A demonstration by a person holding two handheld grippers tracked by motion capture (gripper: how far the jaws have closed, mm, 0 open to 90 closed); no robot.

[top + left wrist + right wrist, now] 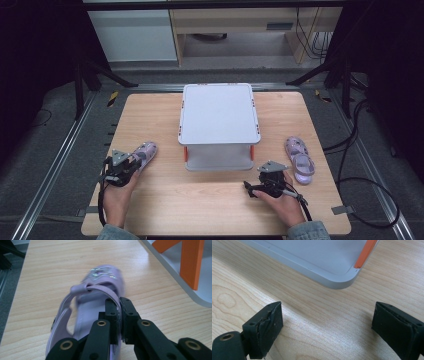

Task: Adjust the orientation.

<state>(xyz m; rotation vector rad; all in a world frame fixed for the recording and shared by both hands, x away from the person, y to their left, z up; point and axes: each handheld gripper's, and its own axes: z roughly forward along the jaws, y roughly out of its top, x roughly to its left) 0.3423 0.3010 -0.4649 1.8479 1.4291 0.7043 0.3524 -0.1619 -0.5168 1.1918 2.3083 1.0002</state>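
A lilac sandal (97, 290) is gripped at its heel strap by the left gripper (119, 315), whose jaws are pressed together with only the thin strap pinched between them. In the high view the same sandal (144, 152) is seen lying on the wooden table (200, 200) near its left edge, beside the left gripper (131, 162), toe pointed toward the far side. The strap is probably chosen as the hold because it is the one slim, raised part that narrow jaws can close around; the sole would be too wide and flat.

The right gripper (325, 327) is held with its jaws spread wide and nothing between them, just above bare wood near the rounded corner of the grey rack (332, 262). In the high view it (270, 182) is rested in front of the rack (219, 115), close to the second sandal (299, 160), which lies untouched at the table's right edge. The rack, a two-level shelf on orange posts, is set in the middle of the table, so that either shoe can be reached to it from its own side; the pair is judged to be destined for it
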